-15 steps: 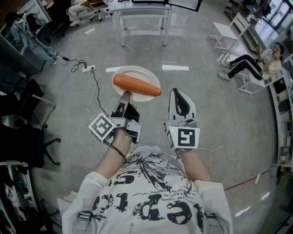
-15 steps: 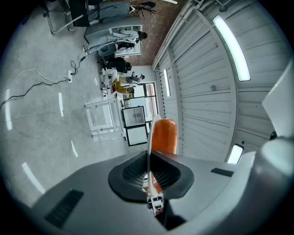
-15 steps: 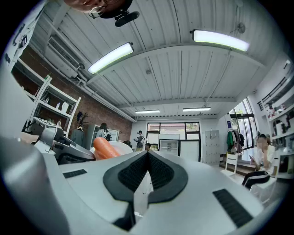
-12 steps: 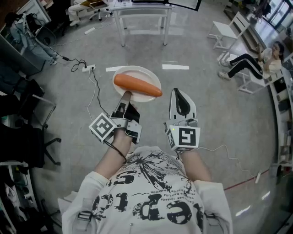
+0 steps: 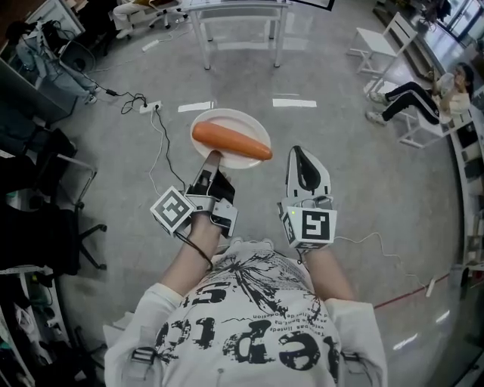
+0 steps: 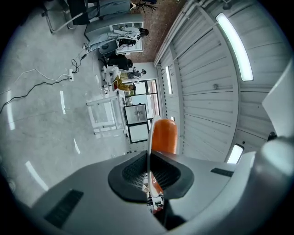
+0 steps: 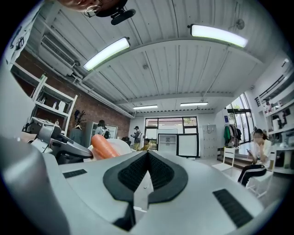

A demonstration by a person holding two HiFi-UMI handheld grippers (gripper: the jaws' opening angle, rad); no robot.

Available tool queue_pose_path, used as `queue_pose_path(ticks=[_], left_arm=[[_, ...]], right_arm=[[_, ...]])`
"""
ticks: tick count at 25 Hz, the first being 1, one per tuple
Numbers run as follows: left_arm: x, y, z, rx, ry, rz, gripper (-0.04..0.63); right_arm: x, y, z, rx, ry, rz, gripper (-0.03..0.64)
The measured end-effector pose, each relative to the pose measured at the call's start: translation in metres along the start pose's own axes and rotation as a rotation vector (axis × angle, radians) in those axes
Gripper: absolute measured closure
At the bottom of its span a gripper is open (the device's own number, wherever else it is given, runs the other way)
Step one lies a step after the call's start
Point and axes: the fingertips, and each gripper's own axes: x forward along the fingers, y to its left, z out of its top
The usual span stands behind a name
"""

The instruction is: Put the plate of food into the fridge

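A white plate (image 5: 243, 121) with a long orange carrot (image 5: 231, 140) on it hangs in the air over the grey floor. My left gripper (image 5: 212, 157) is shut on the plate's near rim. In the left gripper view the plate (image 6: 149, 137) shows edge-on as a thin line between the closed pads, with the carrot (image 6: 164, 137) beyond it. My right gripper (image 5: 297, 153) hovers just right of the plate, apart from it, shut and with nothing in it. The right gripper view shows the carrot (image 7: 104, 147) and the plate (image 7: 120, 146) at its left.
A white table (image 5: 238, 15) stands ahead. A power strip with cables (image 5: 148, 107) lies on the floor at the left, near dark office chairs (image 5: 45, 181). White chairs (image 5: 382, 45) and a seated person (image 5: 423, 102) are at the right. White tape marks (image 5: 295, 103) lie ahead of the plate.
The table and floor marks have slid a little toward the top of the head view. Both grippers and the plate keep the same hold and places relative to each other.
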Motion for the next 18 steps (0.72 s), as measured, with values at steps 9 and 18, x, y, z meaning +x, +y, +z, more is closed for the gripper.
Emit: queue_pose_path(ticks=[9, 18], left_arm=[[-0.018, 0.012, 0.019, -0.005, 0.038, 0.019, 0.575], [-0.044, 0.026, 0.063, -0.046, 0.023, 0.002, 0.575]], right_arm=[[0.001, 0.030, -0.003, -0.011, 0.014, -0.028, 0.617], [0.012, 0.090, -0.006, -0.061, -0.002, 0.016, 0.617]])
